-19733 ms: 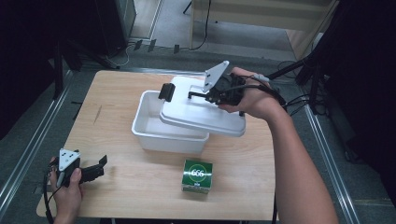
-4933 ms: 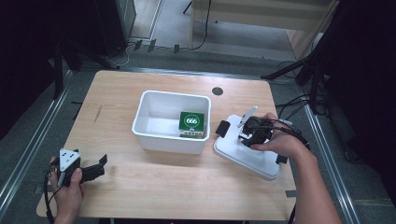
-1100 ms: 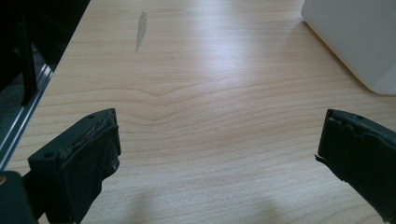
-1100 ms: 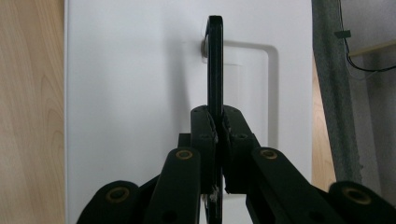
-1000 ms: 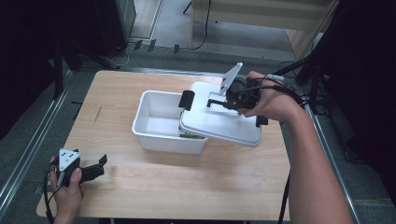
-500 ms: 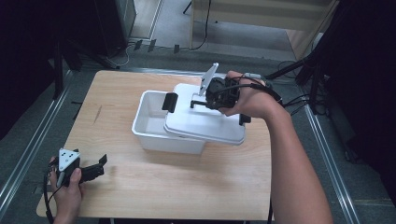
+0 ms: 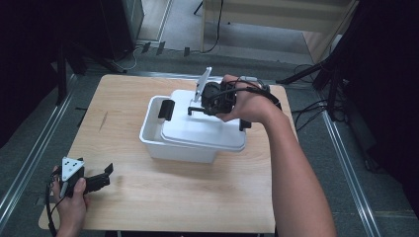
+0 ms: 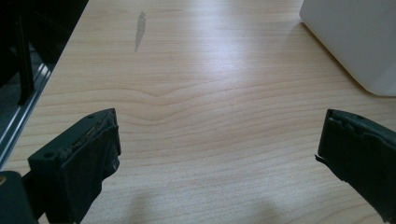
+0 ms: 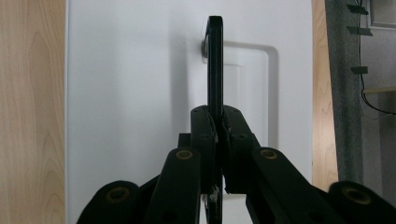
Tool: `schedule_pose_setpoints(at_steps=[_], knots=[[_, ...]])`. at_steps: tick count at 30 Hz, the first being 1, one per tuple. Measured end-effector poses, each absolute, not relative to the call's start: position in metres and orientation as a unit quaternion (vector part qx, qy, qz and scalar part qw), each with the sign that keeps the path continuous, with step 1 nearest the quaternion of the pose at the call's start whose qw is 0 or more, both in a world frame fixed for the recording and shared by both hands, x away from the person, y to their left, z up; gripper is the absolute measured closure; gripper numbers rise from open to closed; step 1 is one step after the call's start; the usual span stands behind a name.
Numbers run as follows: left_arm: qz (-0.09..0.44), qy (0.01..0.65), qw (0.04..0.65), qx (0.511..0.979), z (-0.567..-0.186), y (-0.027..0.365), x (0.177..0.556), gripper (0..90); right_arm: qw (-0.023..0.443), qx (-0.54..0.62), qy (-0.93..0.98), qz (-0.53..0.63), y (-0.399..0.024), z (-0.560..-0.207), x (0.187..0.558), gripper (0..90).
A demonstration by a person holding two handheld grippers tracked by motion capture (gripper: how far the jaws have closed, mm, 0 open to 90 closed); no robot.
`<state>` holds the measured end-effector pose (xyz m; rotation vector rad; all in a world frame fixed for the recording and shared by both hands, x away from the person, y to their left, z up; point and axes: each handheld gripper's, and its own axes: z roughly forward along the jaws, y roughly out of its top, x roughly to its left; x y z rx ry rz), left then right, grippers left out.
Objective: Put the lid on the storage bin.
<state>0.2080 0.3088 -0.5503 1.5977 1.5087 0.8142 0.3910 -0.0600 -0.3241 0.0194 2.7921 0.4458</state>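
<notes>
The lid (image 7: 202,129), gripped by its black handle (image 9: 215,70) in the clenched right tongs (image 9: 216,135), is held over the white bin (image 7: 154,129), offset toward its right end, while the left tongs (image 8: 219,154) are kept released well apart on the counter (image 7: 197,197).

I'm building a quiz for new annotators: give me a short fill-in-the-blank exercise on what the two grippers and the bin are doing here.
1. The right gripper is shut on the lid's black ____.
2. The white lid lies over the white ____.
3. The left gripper rests near the table's front-left corner with its fingers ____.
4. A black ____ shows at the bin's uncovered left end.

Missing words: handle; bin; open; latch
</notes>
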Motion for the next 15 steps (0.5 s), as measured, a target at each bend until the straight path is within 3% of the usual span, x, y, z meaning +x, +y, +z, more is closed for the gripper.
schedule_pose_setpoints(at_steps=[15], knots=[[0.318, 0.593, 0.390, 0.629, -0.550, 0.309, 0.209, 0.0, 0.145, -0.009, 0.977, 0.159, -0.023, -0.326, 0.398, 85.6]])
